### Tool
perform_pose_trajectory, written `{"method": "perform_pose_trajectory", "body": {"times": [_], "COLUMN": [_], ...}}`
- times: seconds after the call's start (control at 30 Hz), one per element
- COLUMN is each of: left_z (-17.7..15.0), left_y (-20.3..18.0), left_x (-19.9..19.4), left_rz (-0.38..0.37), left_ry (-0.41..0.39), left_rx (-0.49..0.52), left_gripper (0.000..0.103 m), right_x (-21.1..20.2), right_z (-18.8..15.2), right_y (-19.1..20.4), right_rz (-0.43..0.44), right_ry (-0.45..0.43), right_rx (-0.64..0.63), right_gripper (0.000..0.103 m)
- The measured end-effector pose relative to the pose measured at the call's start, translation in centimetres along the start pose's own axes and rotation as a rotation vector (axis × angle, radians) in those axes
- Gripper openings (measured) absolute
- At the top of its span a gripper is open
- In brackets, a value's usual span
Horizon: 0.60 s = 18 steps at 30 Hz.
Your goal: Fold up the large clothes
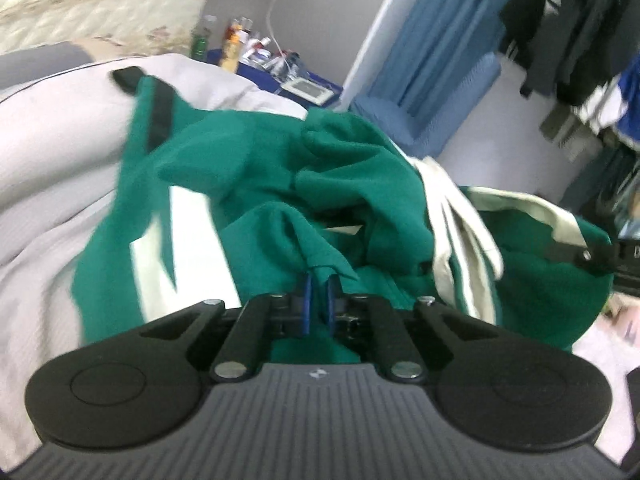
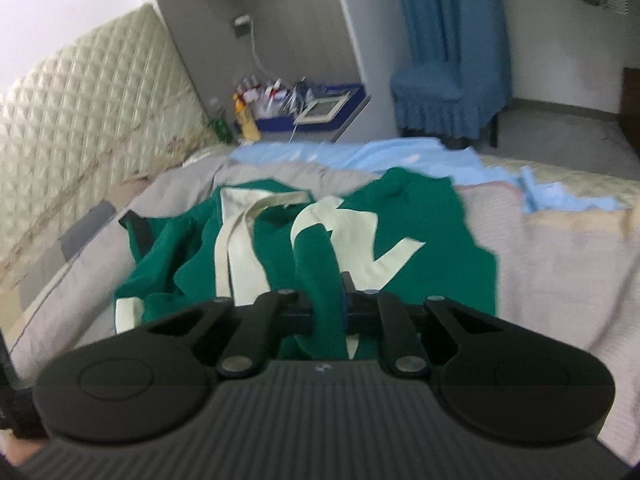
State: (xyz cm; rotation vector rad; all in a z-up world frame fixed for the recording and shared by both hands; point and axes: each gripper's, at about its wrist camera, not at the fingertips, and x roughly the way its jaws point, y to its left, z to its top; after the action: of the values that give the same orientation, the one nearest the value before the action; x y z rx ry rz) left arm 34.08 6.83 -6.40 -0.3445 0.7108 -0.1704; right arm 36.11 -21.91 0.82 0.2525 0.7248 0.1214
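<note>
A: Obs. — you are holding the green garment (image 1: 256, 152) with both tools. The left gripper (image 1: 319, 294) is pinching a peak of green cloth, its jaws standing narrow on the fabric. The right gripper (image 2: 326, 304) is clamping a rolled green fold, its jaws likewise closed on cloth.

B: And where is the rest of it lying?

A: Bunched ahead of both sets of jaws on the bed (image 2: 560, 264), cream stripes (image 2: 240, 256) twisted across it, a black trim strip (image 1: 160, 116) at the far left edge. A pale blue cloth (image 2: 360, 156) is lying beyond the garment, apart from your jaws.

B: Judgement on the step?

A: You are probably lifting to spread it before any fold. Both views are blurring, so you are likely moving fast.

B: How should I be doing this well?

A: Keep both pinches firm and draw the jaws apart evenly until the cloth between them is pulling flat. I cannot tell whether you are gripping matching corners; if one pinch is mid-panel, expect it to be hanging skewed. Lay it down ahead of the jaws, short of the blue cloth.
</note>
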Motion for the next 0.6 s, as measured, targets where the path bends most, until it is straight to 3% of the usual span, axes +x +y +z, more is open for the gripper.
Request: {"method": "perform_pose_trajectory", "body": {"times": [0.2, 0.43, 0.6], "left_z": [-3.1, -7.8, -12.6], "left_y": [0.4, 1.1, 2.0], "left_x": [-8.6, -17.6, -23.4], "left_rz": [0.008, 0.048, 0.02], "left_ry": [-0.078, -0.141, -0.18], "left_rx": [-0.046, -0.085, -0.189], "left_gripper": [0.008, 0.007, 0.0], "right_x": [-6.9, -14.0, -17.3], "right_z": [-1.8, -6.9, -10.5], "right_y": [-2.0, -4.2, -6.1], "right_rz": [-0.038, -0.053, -0.087], "right_ry": [-0.077, -0.13, -0.139], "right_rx": [0.044, 0.124, 0.164], "right_gripper": [0.011, 0.01, 0.009]}}
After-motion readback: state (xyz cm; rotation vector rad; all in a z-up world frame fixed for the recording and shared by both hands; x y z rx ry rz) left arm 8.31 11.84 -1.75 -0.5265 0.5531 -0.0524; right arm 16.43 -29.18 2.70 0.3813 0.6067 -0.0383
